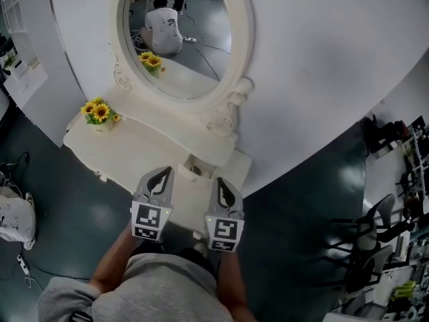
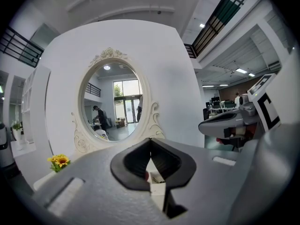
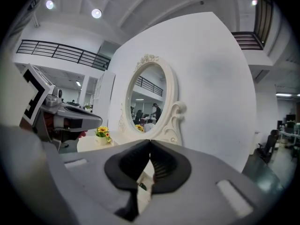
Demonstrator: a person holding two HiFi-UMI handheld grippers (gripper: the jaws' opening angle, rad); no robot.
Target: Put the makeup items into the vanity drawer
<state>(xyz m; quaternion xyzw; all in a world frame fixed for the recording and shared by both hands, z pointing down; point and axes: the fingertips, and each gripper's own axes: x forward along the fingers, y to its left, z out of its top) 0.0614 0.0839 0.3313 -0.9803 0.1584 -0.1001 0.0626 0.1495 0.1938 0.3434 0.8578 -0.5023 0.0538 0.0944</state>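
Vanity drawer [image 1: 195, 168] is open under the mirror [image 1: 181, 32], w/ small makeup bits [image 2: 157, 178] inside, too tiny to tell which way they point. L gripper [image 2: 150, 140] & R gripper [image 3: 150, 142] hover just in front, both claws closed on nothing. Sunflowers [image 1: 98, 111] at the tabletop's left end.

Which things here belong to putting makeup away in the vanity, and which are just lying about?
Belongs to the job:
vanity table
left claw, shut, empty
right claw, shut, empty

Just lying about:
sunflower pot
chairs
white bag on the floor
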